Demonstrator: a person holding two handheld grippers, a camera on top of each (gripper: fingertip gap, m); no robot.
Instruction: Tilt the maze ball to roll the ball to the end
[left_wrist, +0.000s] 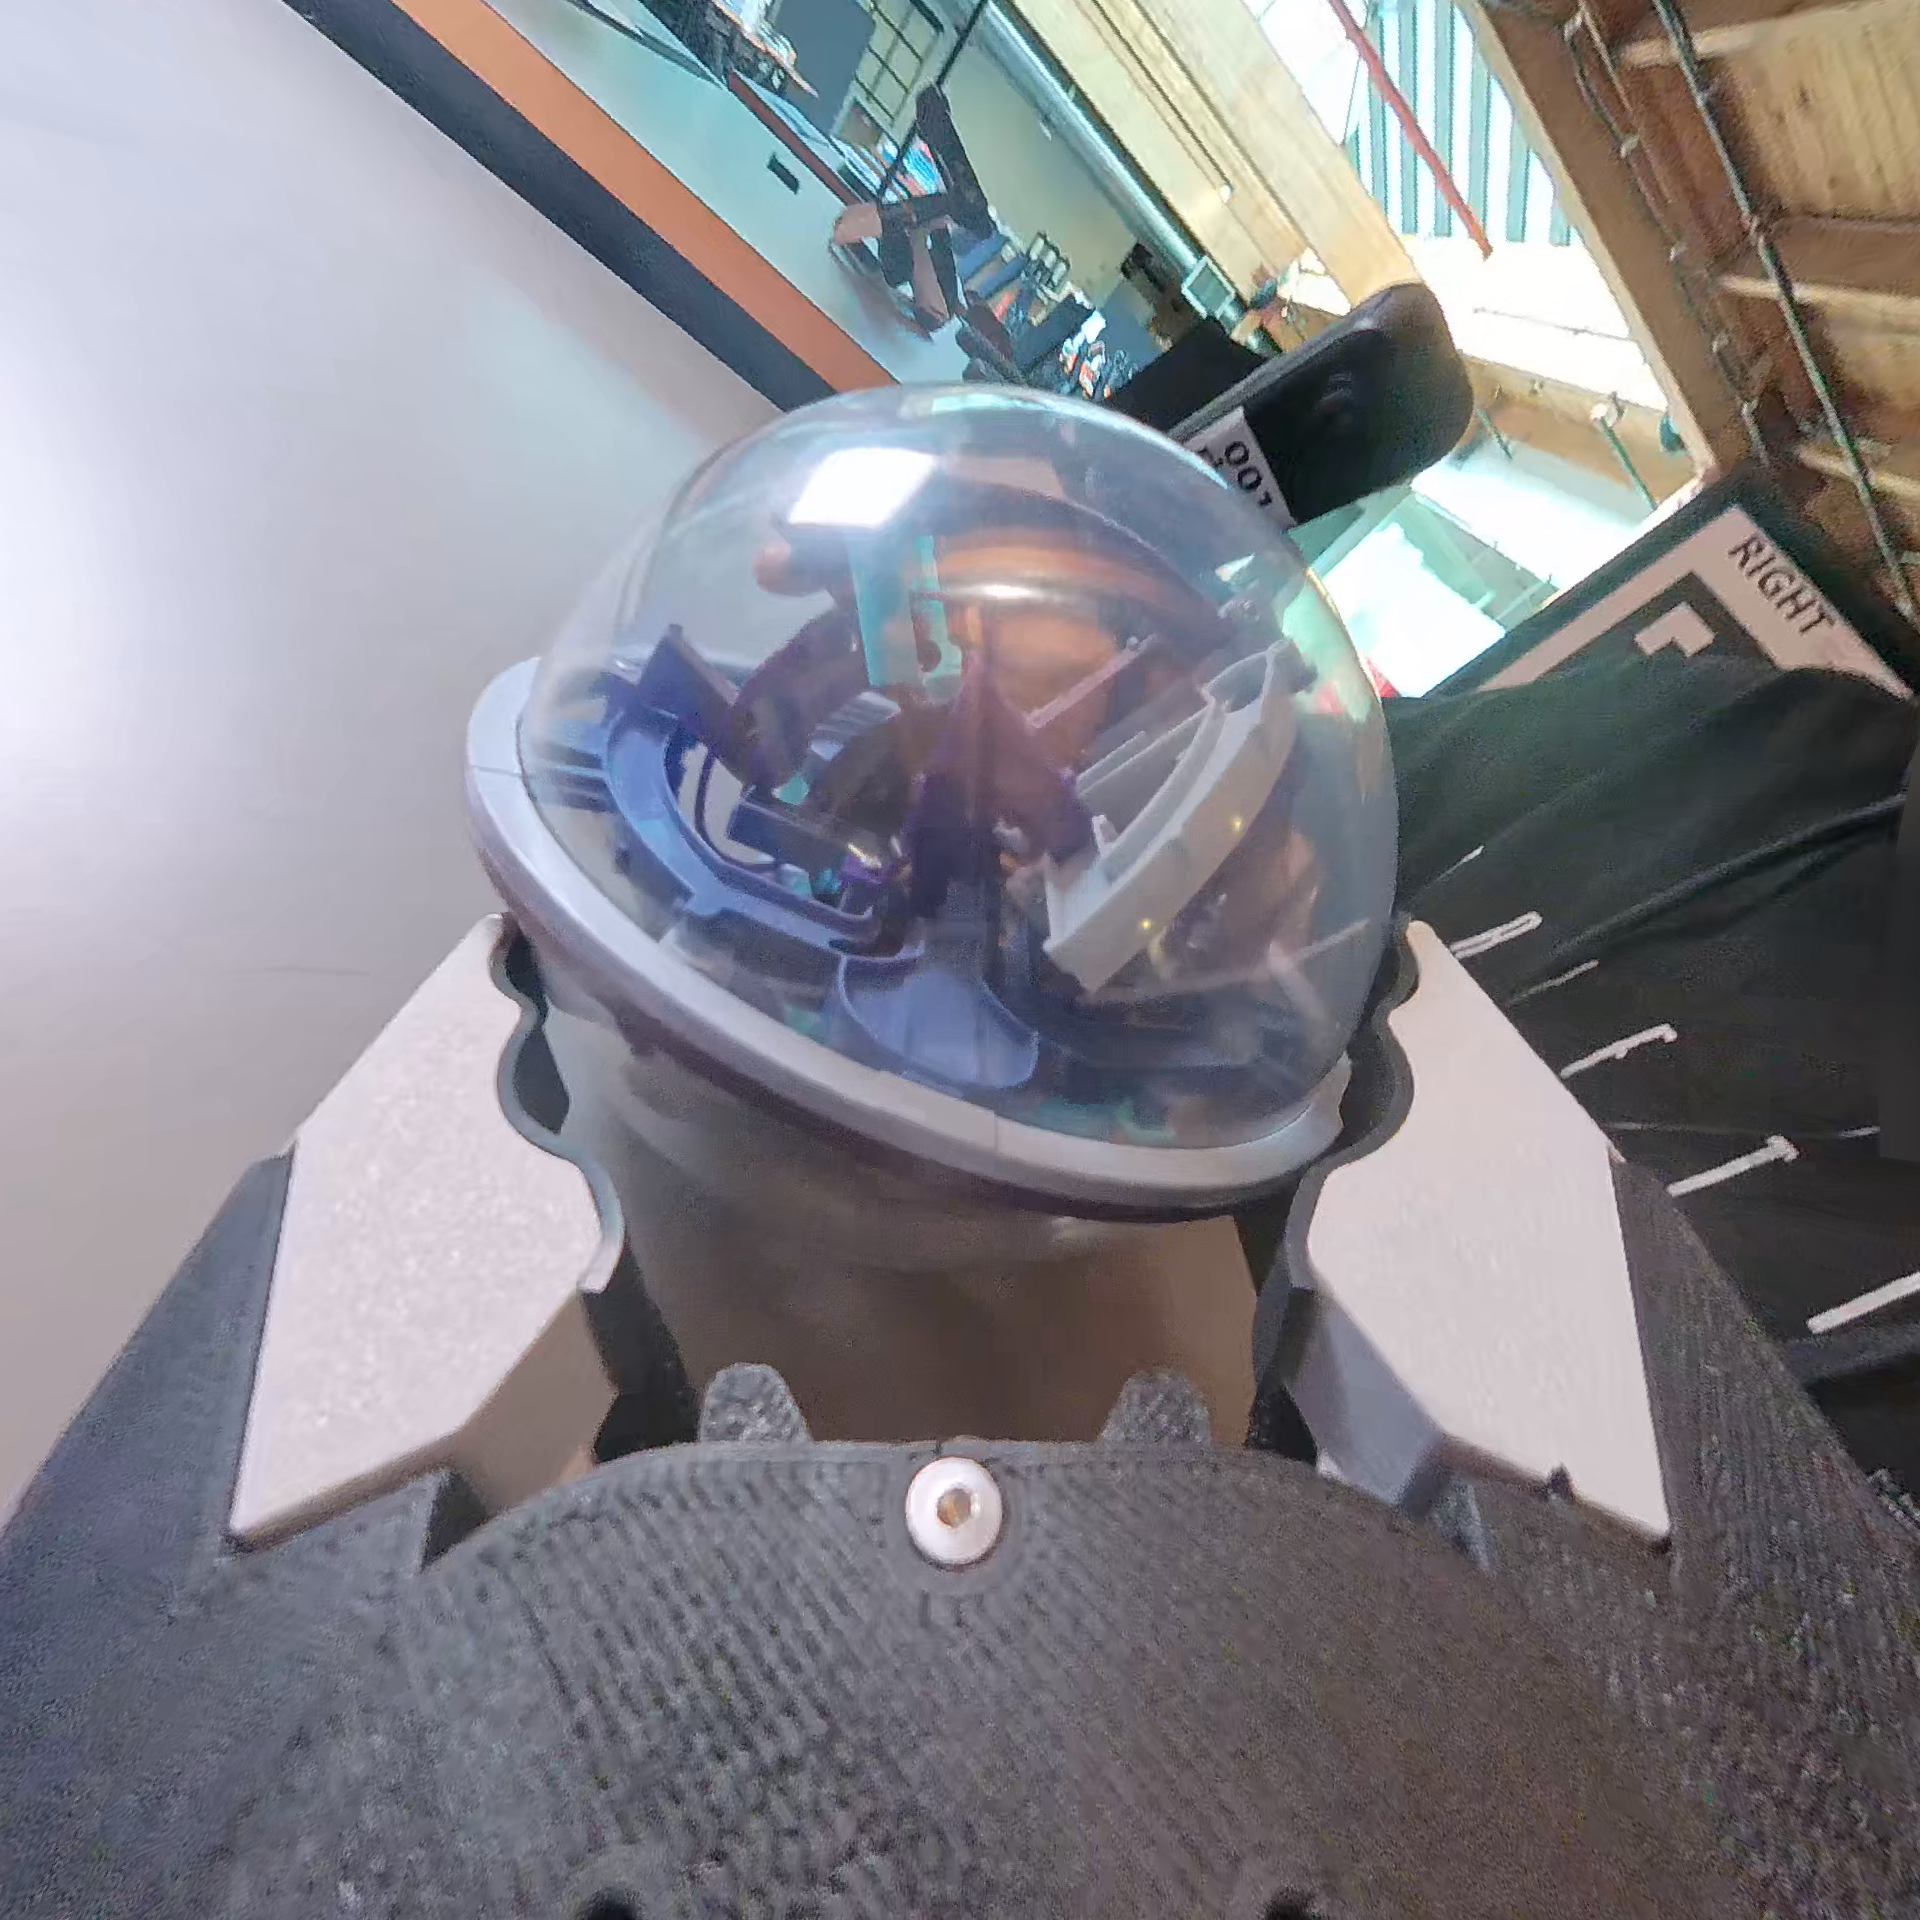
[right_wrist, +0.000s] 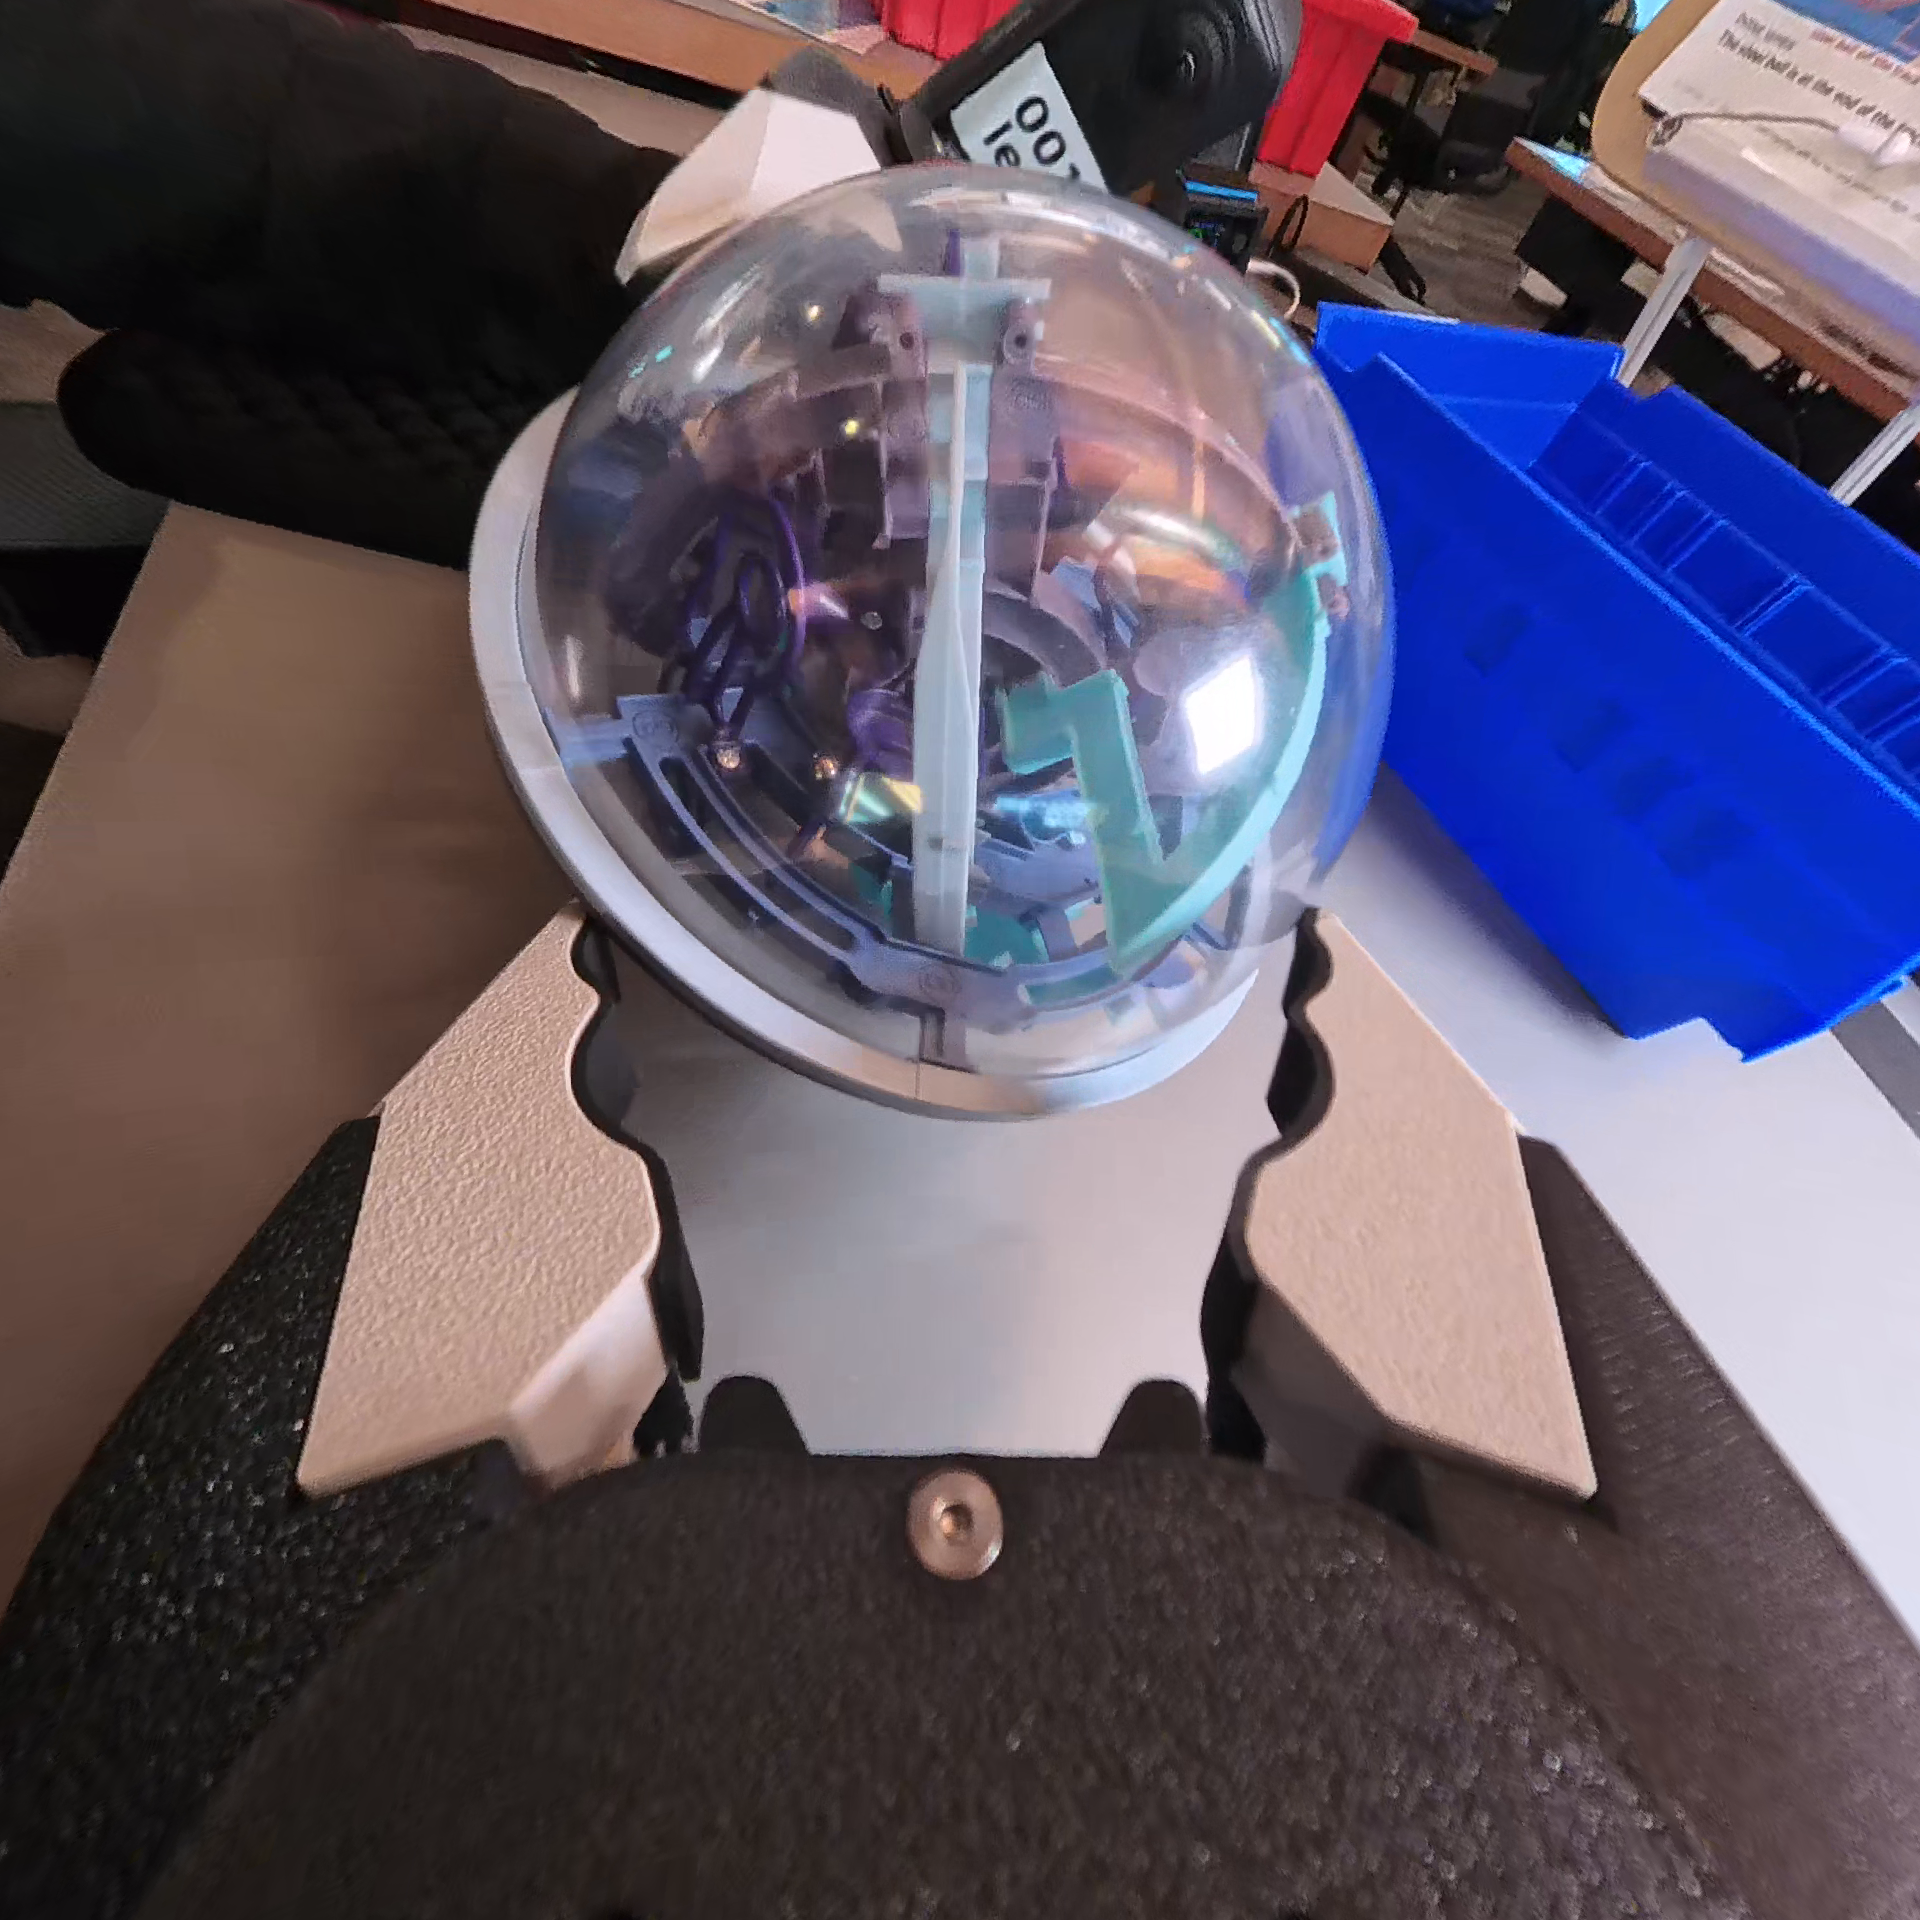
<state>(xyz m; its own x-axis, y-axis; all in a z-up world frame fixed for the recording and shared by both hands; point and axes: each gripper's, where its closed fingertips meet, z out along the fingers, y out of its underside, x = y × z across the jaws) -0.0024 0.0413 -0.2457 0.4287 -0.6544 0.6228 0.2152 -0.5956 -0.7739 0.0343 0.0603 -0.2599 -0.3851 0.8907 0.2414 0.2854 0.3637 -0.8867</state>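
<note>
Left wrist view puts the maze ball right at the tips of my left gripper: a clear sphere with a grey equator ring, blue, purple and grey tracks packed inside. It is lifted and tipped, the ring running slantwise from my left fingertip up and away. Both dark pads sit against the sphere's lower flanks, so I judge it clamped there. Seen from my right gripper, the same sphere fills the space just ahead of the tips, and those fingers also hug its sides, one near the ring, one on the clear dome. So I hold it between both tools, jaws wide, closed on the ball from opposite sides.

I cannot pick out the small ball for certain among the glints inside, so progress along the track is unclear. I judge this mid-tilt, in the steering step.

Next calls for a slow, shared roll of both wrists, keeping the squeeze even so the smooth dome does not slip. Beyond my right fingertip lies a blue bin on the pale table.
</note>
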